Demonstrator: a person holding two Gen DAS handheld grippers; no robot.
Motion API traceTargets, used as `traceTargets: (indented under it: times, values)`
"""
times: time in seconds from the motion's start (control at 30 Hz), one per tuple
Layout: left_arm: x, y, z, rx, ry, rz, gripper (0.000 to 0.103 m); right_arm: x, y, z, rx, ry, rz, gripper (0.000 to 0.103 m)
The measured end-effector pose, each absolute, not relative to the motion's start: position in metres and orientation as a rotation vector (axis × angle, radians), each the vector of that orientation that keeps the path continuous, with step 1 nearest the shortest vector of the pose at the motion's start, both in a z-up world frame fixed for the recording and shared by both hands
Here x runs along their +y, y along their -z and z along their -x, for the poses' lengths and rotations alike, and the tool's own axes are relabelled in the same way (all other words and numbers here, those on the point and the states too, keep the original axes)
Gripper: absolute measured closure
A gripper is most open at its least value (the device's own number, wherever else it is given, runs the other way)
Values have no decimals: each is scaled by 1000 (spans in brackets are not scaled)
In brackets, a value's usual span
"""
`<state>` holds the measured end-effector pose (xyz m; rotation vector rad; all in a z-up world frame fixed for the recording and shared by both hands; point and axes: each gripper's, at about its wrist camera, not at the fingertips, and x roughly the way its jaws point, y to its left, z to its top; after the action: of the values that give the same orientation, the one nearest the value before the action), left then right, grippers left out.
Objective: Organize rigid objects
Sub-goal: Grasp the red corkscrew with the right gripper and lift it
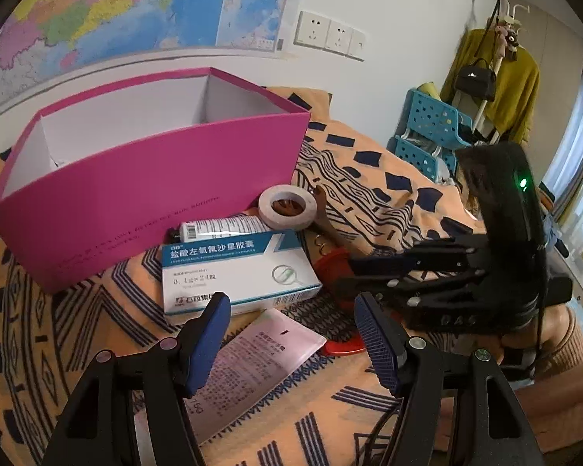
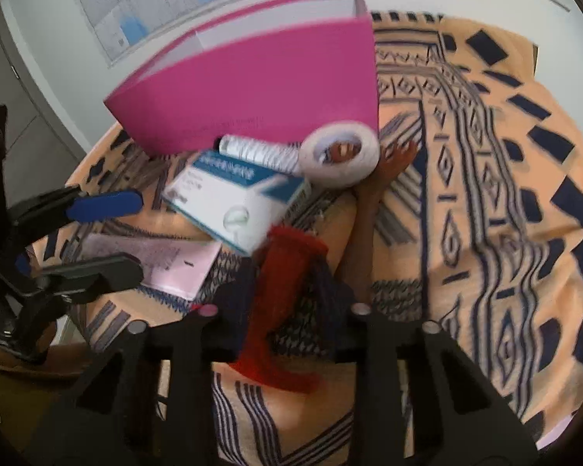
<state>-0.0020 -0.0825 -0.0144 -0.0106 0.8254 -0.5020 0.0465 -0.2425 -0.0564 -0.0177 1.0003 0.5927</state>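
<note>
We take the pink box (image 1: pixel 151 178) as our landmark: an open-topped magenta carton with white inner walls, standing upright on the patterned orange cloth (image 1: pixel 369 178), its long side facing us.

Just in front of that long side lies the white tube (image 1: pixel 221 227), its long axis running along the box wall, dark cap end pointing left in the left wrist view. Touching the tube on the near side is the medicine carton (image 1: pixel 237 272), flat, white with a blue-teal band and printed lettering, long axis also roughly parallel to the box. At the box's right front corner sits the roll of white tape (image 1: pixel 287 207), lying flat with its hole up. Nearer to us than the carton lies a pale pink sachet (image 1: pixel 252 365), flat and angled.

Right of the carton we see the red object (image 2: pixel 280 303), blurred in the right wrist view, its long axis pointing toward the box; a brown wooden piece (image 2: pixel 384 171) runs beyond it toward the tape.

Our left gripper (image 1: pixel 291 341) hovers with its blue pads (image 1: pixel 210 341) spread apart, over the sachet. Our right gripper (image 2: pixel 280 310) is clamped on the red object.
</note>
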Motion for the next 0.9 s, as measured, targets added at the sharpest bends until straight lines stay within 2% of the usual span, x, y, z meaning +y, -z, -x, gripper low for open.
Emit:
traceTargets:
  times: [0.3, 0.43, 0.9]
  values:
    - [-87, 18, 2, 841, 505, 2, 35, -237, 62, -48, 992, -599, -13, 71]
    - [-90, 20, 2, 848, 522, -2, 35, -242, 61, -47, 987, -612, -43, 75]
    - [-107, 6, -11, 824, 643, 30, 35, -254, 19, -54, 857, -684, -151, 76]
